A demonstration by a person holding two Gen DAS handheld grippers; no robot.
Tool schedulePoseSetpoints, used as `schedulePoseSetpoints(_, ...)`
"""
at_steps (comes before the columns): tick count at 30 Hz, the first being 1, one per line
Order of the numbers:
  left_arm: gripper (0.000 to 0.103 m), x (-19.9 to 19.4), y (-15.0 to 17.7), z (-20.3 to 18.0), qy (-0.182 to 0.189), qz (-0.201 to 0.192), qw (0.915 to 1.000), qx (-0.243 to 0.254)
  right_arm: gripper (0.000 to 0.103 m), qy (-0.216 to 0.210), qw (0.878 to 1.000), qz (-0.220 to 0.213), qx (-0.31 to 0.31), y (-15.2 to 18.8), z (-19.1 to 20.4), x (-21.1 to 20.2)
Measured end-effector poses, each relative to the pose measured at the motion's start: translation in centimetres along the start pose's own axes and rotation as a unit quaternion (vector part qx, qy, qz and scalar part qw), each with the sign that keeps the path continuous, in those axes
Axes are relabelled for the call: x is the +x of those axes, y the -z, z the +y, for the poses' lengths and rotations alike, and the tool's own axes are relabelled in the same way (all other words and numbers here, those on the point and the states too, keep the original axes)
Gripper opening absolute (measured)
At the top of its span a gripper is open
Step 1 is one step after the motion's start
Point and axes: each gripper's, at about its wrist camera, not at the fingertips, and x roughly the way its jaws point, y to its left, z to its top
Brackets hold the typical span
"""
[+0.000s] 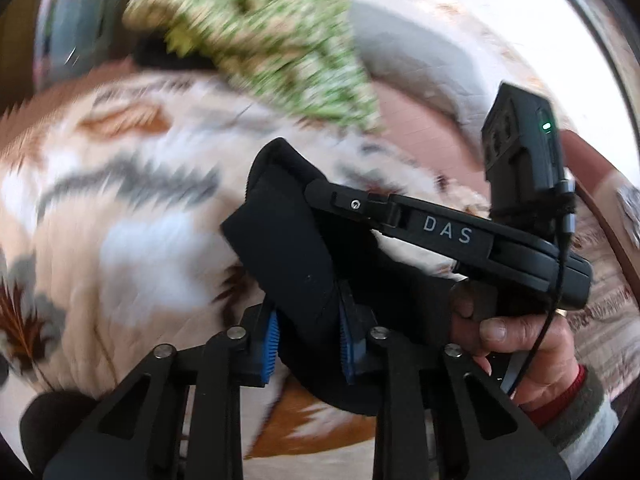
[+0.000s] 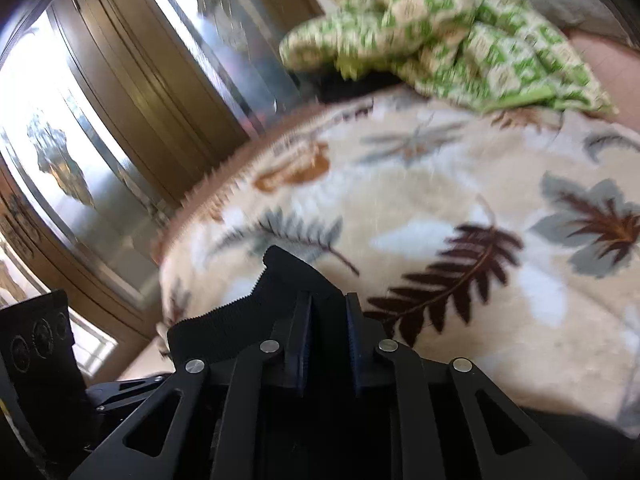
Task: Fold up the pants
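Over the leaf-print blanket (image 1: 120, 208), our left gripper (image 1: 306, 346) clamps a fold of the black pants (image 1: 288, 240), lifted clear of the bed. Just right, our right gripper (image 2: 329, 334) pinches the same cloth. We judge both hold one edge so it can be stretched flat. A green patterned cloth (image 2: 440, 20) lies beyond.

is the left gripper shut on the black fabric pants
Shut on them: the left gripper has black fabric pants pinched between its blue pads.
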Motion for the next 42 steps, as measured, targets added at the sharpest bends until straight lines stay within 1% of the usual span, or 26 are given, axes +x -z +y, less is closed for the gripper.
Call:
schedulePoseSetpoints(2,0.020,-1.4,-0.6,-2.8,0.026,-0.022,0.9989,0.034,0.015,-0.003,0.999,-0.032,0.013,-0.3,-0.4,-3.3)
schedulePoseSetpoints(4,0.019,-2.4,-0.8,-5.8,0.057,-0.035,0.9950,0.074,0.015,0.010,0.997,-0.071,0.023,-0.2,-1.1,-7.7)
schedulePoseSetpoints(8,0.014,-1.7,0.1,-11.7,0.120,-0.019,0.9833,0.136,0.020,0.071,0.988,-0.127,0.050,1.4,-3.1,-15.2)
schedulePoseSetpoints(9,0.013,-1.0,0.8,-13.1,0.129,-0.010,0.9803,0.149,0.023,0.101,0.983,-0.137,0.065,2.4,-4.1,-17.3)
schedulePoseSetpoints(11,0.013,1.3,2.7,-15.8,0.148,0.024,0.9734,0.173,0.048,0.144,0.974,-0.148,0.098,4.2,-6.0,-20.4)
schedulePoseSetpoints(13,0.013,3.5,4.3,-17.2,0.158,0.067,0.9684,0.181,0.059,0.167,0.963,-0.153,0.147,7.1,-8.3,-23.1)
schedulePoseSetpoints(15,0.013,5.1,5.8,-18.0,0.169,0.105,0.9614,0.190,0.059,0.179,0.955,-0.150,0.181,9.4,-9.9,-24.3)
schedulePoseSetpoints(17,0.013,5.5,6.7,-18.4,0.170,0.131,0.9558,0.200,0.066,0.185,0.949,-0.145,0.209,11.4,-11.0,-25.0)
schedulePoseSetpoints(18,0.016,5.2,6.7,-18.4,0.172,0.138,0.9541,0.203,0.067,0.181,0.947,-0.143,0.223,12.4,-11.4,-25.1)
schedulePoseSetpoints(19,0.027,4.4,6.4,-18.1,0.177,0.138,0.9522,0.207,0.068,0.175,0.946,-0.142,0.232,13.1,-11.7,-25.0)
schedulePoseSetpoints(20,0.034,3.4,6.2,-17.8,0.181,0.131,0.9516,0.211,0.070,0.168,0.946,-0.140,0.239,13.6,-11.9,-24.8)
schedulePoseSetpoints(21,0.053,2.7,6.1,-17.4,0.183,0.123,0.9518,0.213,0.071,0.161,0.947,-0.138,0.244,13.9,-12.0,-24.7)
schedulePoseSetpoints(22,0.061,1.8,5.6,-16.6,0.183,0.111,0.9530,0.214,0.073,0.150,0.948,-0.136,0.246,14.2,-12.0,-24.4)
schedulePoseSetpoints(24,0.063,0.7,4.8,-15.3,0.164,0.085,0.9587,0.216,0.078,0.132,0.951,-0.133,0.245,14.5,-11.6,-23.8)
schedulePoseSetpoints(25,0.063,0.3,4.1,-14.4,0.141,0.070,0.9630,0.219,0.082,0.126,0.953,-0.129,0.243,14.5,-11.4,-23.3)
schedulePoseSetpoints(27,0.063,0.8,3.4,-13.1,0.115,0.057,0.9679,0.216,0.083,0.117,0.958,-0.107,0.239,14.2,-10.9,-21.6)
schedulePoseSetpoints(29,0.063,1.6,2.9,-11.4,0.084,0.060,0.9749,0.197,0.083,0.108,0.961,-0.087,0.240,13.7,-10.5,-19.8)
schedulePoseSetpoints(31,0.063,2.6,2.8,-10.1,0.071,0.069,0.9783,0.182,0.083,0.096,0.963,-0.064,0.242,13.4,-10.1,-17.7)
schedulePoseSetpoints(32,0.063,2.8,3.1,-9.8,0.066,0.072,0.9789,0.179,0.083,0.107,0.964,-0.053,0.238,13.4,-9.7,-16.9)
schedulePoseSetpoints(33,0.063,3.3,3.2,-9.5,0.058,0.077,0.9796,0.177,0.083,0.124,0.964,-0.046,0.230,13.3,-9.4,-16.3)
schedulePoseSetpoints(34,0.063,3.5,3.5,-9.5,0.055,0.079,0.9797,0.176,0.077,0.138,0.965,-0.044,0.220,13.3,-9.1,-15.9)
schedulePoseSetpoints(35,0.063,3.8,3.6,-9.5,0.054,0.082,0.9796,0.175,0.052,0.156,0.965,-0.046,0.204,13.3,-8.5,-15.8)
schedulePoseSetpoints(36,0.063,3.8,3.7,-9.6,0.054,0.084,0.9795,0.175,0.035,0.158,0.967,-0.045,0.195,13.2,-8.2,-15.8)
schedulePoseSetpoints(37,0.063,3.7,3.7,-9.8,0.055,0.082,0.9795,0.175,0.022,0.153,0.968,-0.048,0.191,13.2,-8.0,-16.1)
schedulePoseSetpoints(38,0.063,3.5,3.6,-10.0,0.057,0.079,0.9796,0.176,0.018,0.151,0.969,-0.059,0.185,13.1,-7.6,-17.0)
schedulePoseSetpoints(42,0.063,2.0,2.6,-11.4,0.074,0.054,0.9788,0.183,0.016,0.166,0.969,-0.104,0.153,12.6,-5.9,-21.4)
